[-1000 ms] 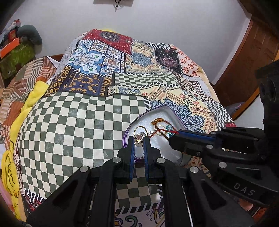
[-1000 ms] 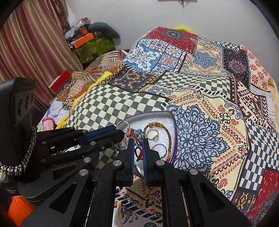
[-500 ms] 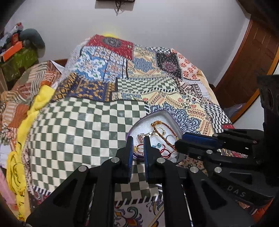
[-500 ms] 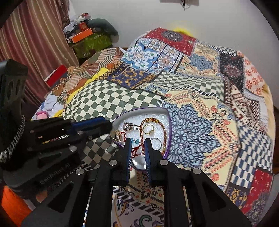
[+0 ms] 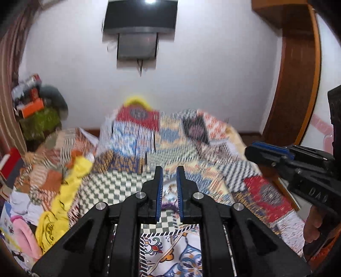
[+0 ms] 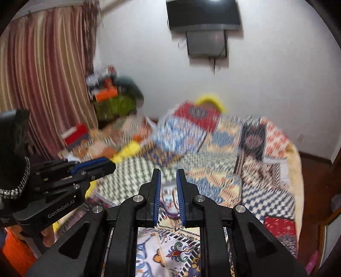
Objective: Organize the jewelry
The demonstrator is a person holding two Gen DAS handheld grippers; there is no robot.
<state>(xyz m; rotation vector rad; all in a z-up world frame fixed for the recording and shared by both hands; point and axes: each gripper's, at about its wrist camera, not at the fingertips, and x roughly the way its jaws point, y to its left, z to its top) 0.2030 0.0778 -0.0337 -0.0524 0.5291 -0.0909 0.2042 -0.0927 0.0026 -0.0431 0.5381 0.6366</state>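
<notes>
The jewelry tray (image 5: 169, 205) lies on the bed, far down, and shows only as a blurry pale patch with a purple rim in the gap between the left gripper's (image 5: 169, 171) tips. In the right wrist view the same tray (image 6: 170, 209) peeks out between the right gripper's (image 6: 168, 173) tips, and the small things in it are too smeared to tell apart. The left gripper has two black fingers (image 5: 158, 187) with ribbed blue pads, standing a small way apart, and nothing is pinched between them. Its jaws have just been opening a little. The right gripper looks just the same, with a small empty gap, and its jaws have just been opening too. The tray sits on a soft patchwork quilt (image 5: 110, 185) made of checkered squares and flower shapes. A yellow cloth (image 5: 70, 185) lies crumpled at the left side of the bed. Behind the bed is a smooth white wall (image 5: 213, 74) with a dark flat TV (image 5: 139, 15), and striped curtains (image 6: 46, 81) hang in folds.
</notes>
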